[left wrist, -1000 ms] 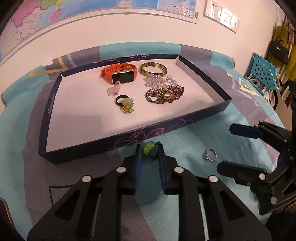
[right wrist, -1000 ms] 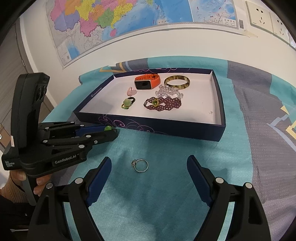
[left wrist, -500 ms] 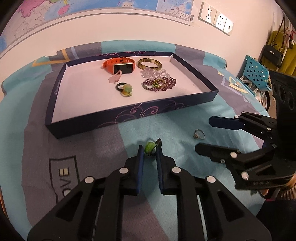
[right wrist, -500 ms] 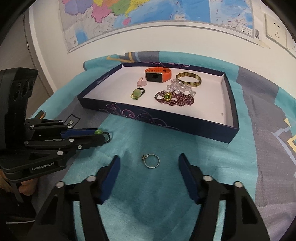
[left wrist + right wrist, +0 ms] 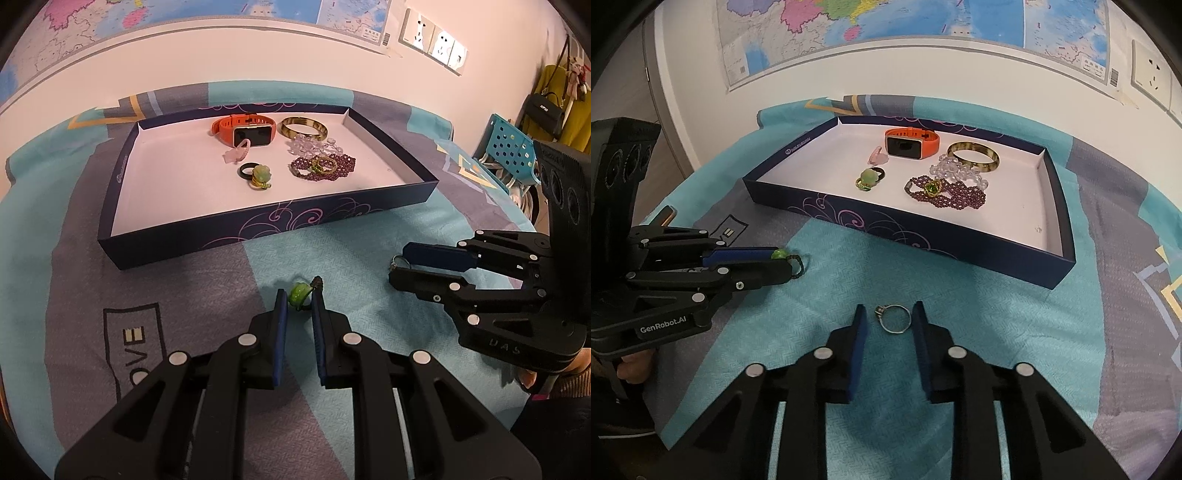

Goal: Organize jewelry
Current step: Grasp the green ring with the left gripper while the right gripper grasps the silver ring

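My left gripper (image 5: 298, 295) is shut on a green-bead ring (image 5: 300, 291) with a dark beaded band and holds it just above the cloth; it also shows in the right wrist view (image 5: 786, 258). My right gripper (image 5: 889, 314) is open, its fingers on either side of a silver ring (image 5: 894, 318) lying on the teal cloth. That ring peeks out beside the right gripper's fingertips in the left wrist view (image 5: 398, 261). The navy tray (image 5: 258, 232) holds an orange watch (image 5: 243, 129), a bangle (image 5: 303, 127), clear beads, a purple bead bracelet (image 5: 325, 166) and several rings.
The tray (image 5: 960, 243) stands beyond both grippers on a teal and grey patterned cloth. A wall with a map and sockets is behind it. A blue perforated chair (image 5: 511, 155) stands at the right of the left wrist view.
My right gripper has narrowed and come down around the silver ring. My left gripper has drawn back from the tray with the green ring still held.
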`<action>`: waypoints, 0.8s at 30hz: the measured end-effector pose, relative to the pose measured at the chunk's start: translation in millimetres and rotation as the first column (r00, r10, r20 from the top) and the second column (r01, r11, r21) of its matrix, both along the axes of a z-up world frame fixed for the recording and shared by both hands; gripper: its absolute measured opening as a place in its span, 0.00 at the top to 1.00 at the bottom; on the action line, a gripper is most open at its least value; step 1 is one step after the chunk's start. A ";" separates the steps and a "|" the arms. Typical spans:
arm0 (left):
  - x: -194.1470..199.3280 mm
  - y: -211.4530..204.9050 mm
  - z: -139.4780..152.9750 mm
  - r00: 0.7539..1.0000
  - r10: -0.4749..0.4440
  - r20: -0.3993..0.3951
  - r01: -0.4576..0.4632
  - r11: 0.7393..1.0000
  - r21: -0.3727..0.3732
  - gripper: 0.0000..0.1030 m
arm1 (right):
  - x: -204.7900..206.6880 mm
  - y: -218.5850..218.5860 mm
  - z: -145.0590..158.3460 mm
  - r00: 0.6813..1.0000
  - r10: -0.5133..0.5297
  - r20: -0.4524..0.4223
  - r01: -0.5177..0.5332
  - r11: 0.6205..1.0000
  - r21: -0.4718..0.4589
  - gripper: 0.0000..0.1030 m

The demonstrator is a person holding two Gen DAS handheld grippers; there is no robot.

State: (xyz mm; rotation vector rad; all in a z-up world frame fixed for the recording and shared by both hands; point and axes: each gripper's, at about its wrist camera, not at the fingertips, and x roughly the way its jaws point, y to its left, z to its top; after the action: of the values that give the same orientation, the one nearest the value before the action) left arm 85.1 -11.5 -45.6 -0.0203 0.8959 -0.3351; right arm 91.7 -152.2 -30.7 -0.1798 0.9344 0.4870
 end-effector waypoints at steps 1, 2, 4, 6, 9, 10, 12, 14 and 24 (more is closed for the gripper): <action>-0.3 0.1 0.2 1.000 0.001 0.001 -0.001 1.000 0.002 0.87 | 0.0 0.0 0.1 1.000 -0.001 0.000 0.001 1.000 0.000 0.82; -0.5 0.2 0.3 1.000 0.001 0.001 -0.001 1.000 0.003 0.87 | -0.1 -0.1 0.0 1.000 0.000 0.000 0.000 1.000 0.001 0.83; -0.9 -0.4 0.7 1.000 0.003 0.004 -0.003 1.000 0.009 0.87 | 0.3 0.4 -0.1 1.000 0.000 0.001 0.000 1.000 0.000 0.84; -1.3 -0.6 0.8 1.000 0.004 0.006 -0.004 1.000 0.012 0.87 | -0.1 0.8 0.0 1.000 0.000 0.002 0.000 1.000 -0.002 0.84; -1.6 -0.8 0.8 1.000 0.008 0.007 -0.008 1.000 0.013 0.87 | -0.4 0.4 0.3 1.000 -0.001 0.002 0.001 1.000 0.002 0.84; -1.7 -0.9 0.9 1.000 0.009 0.008 -0.009 1.000 0.014 0.87 | -0.5 -0.1 0.5 1.000 -0.003 0.001 0.003 1.000 0.005 0.84; -2.2 -1.1 0.9 1.000 0.011 0.010 -0.011 1.000 0.018 0.87 | -0.7 -1.0 0.8 1.000 -0.004 -0.001 0.004 1.000 0.011 0.84; -2.5 -1.3 1.2 1.000 0.011 0.011 -0.012 1.000 0.020 0.87 | -0.6 -1.8 1.2 1.000 -0.007 -0.002 0.007 1.000 0.019 0.84; -4.4 -0.1 3.2 1.000 0.015 0.018 -0.015 1.000 0.020 0.87 | -3.4 -3.8 4.8 1.000 -0.004 0.000 0.004 0.999 0.049 0.84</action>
State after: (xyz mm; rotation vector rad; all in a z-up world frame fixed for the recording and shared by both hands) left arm 80.7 -11.7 -42.3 -0.0053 0.8815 -0.3118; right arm 88.3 -156.0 -25.9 -0.1339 0.9215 0.5054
